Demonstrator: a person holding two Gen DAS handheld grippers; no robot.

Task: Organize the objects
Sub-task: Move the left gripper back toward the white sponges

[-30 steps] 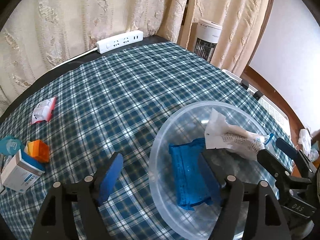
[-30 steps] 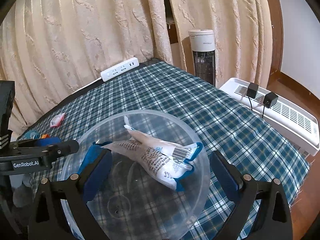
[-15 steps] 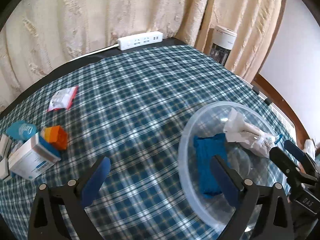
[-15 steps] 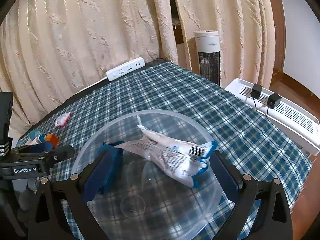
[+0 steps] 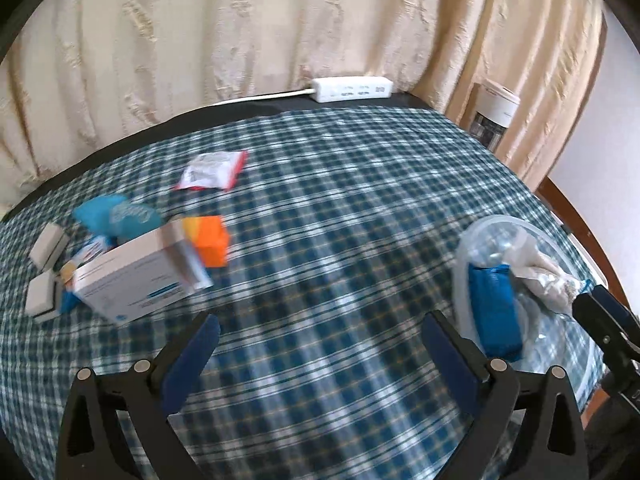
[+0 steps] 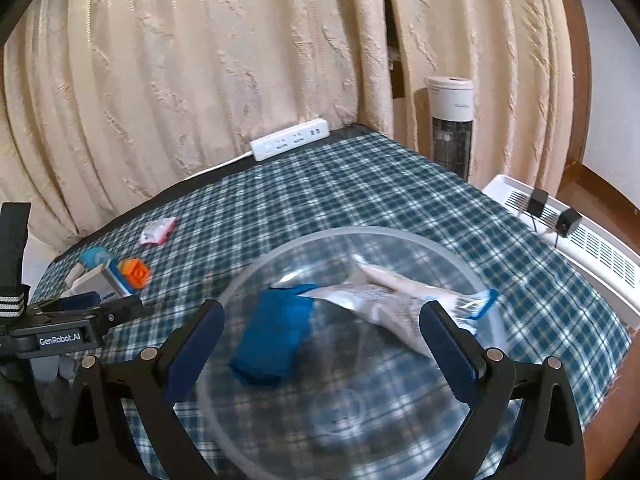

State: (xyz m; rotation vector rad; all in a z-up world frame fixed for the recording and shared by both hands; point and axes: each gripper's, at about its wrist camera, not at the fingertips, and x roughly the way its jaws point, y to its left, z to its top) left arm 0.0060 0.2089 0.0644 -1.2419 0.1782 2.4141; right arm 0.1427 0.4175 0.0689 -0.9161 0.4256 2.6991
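Note:
A clear plastic bowl [image 6: 400, 236] stands on the checked tablecloth and holds a blue packet [image 6: 272, 336] and a white printed bag [image 6: 384, 300]. My right gripper [image 6: 320, 340] is open and empty just above the bowl. The bowl [image 5: 464, 280] and its blue packet [image 5: 494, 312] show at the right of the left wrist view. My left gripper [image 5: 320, 352] is open and empty over bare cloth. To its left lie a white box [image 5: 140, 280], an orange block [image 5: 210, 240], a blue round pack [image 5: 116, 216] and a red-edged sachet [image 5: 210, 170].
A white power strip [image 5: 352, 89] lies at the table's far edge by the curtain. Small white blocks [image 5: 44, 276] sit at the far left. A tower fan [image 6: 450, 124] and a white heater [image 6: 576, 236] stand beyond the table's right edge.
My left gripper has swung left, away from the bowl and toward the loose objects. My right gripper has stayed open over the bowl, drawing back slightly.

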